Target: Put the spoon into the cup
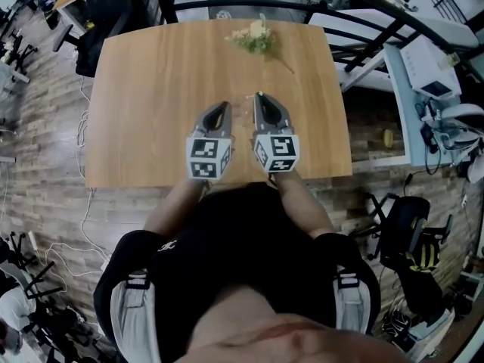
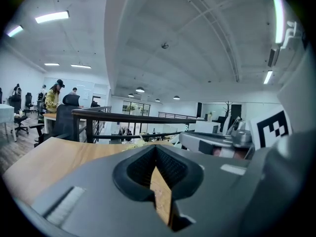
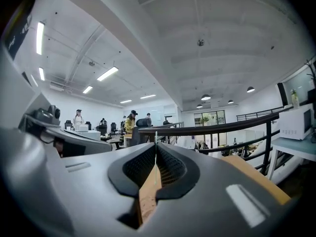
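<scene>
I find no spoon and no cup in any view. In the head view both grippers hover side by side over the near middle of the wooden table, pointing away from me. My left gripper has its jaws closed tip to tip, with nothing between them. The right gripper is also shut; a thin pale sliver stands up at its tips, and I cannot tell what it is.
A small bunch of flowers lies at the table's far edge. A dark railing runs behind the table, with a black chair at far left and a white desk at right. Cables trail on the floor at left.
</scene>
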A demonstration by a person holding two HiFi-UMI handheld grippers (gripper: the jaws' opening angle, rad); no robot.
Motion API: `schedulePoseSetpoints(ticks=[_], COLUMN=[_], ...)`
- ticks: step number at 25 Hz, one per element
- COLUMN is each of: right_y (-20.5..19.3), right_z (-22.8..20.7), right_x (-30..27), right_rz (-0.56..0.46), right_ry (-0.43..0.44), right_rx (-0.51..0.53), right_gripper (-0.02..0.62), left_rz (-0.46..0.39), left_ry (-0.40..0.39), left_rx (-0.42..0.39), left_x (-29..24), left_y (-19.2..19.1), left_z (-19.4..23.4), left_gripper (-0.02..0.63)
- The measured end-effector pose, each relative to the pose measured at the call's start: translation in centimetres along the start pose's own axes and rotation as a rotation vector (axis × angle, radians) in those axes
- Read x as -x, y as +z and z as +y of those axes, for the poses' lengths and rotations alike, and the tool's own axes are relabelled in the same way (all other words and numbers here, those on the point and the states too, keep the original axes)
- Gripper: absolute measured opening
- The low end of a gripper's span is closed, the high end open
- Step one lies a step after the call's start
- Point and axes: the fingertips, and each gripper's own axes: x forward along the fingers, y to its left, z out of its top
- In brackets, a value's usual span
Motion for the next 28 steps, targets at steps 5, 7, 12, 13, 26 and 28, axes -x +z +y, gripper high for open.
schedulePoseSetpoints(ticks=[5,7,12,13,26,28], right_y=[-2.0,-2.7,-5.9,-6.8,-13.8,-14.6], right_z=[0.1,0.0,-0.6,-0.8,-1.5,-1.6], right_x=[-3.2,-3.9,-5.8,-6.1,-6.5,-6.2], right_rz=[0.031,0.044,0.084,0.100,0.225,0.236], right_ry=[0.039,0.045,0.056,0.052,0.042,0.040], right_rx=[0.005,-0.009,-0.068,-0.088,-0.241,-0.260], right_gripper=[0.006,0.006,0.006,0.006,0.006,0.006], left_rz=[0.020,0.023,0.025,0.026,0.037,0.050], left_ry=[0.041,0.057,0.079,0.082,0.090,0.085], left_rx=[0.011,0.016,0.019,0.020,0.015,0.008], left_x=[0.1,0.0,-0.2,-0.2,-0.3,-0.3], left_y=[-0.7,-1.0,-0.7,-0.7,-1.2,-1.6], left_z=[1.7,2.3,3.4,3.6,4.4,4.2], left_gripper=[0.012,0.012,0.012,0.012,0.012,0.012])
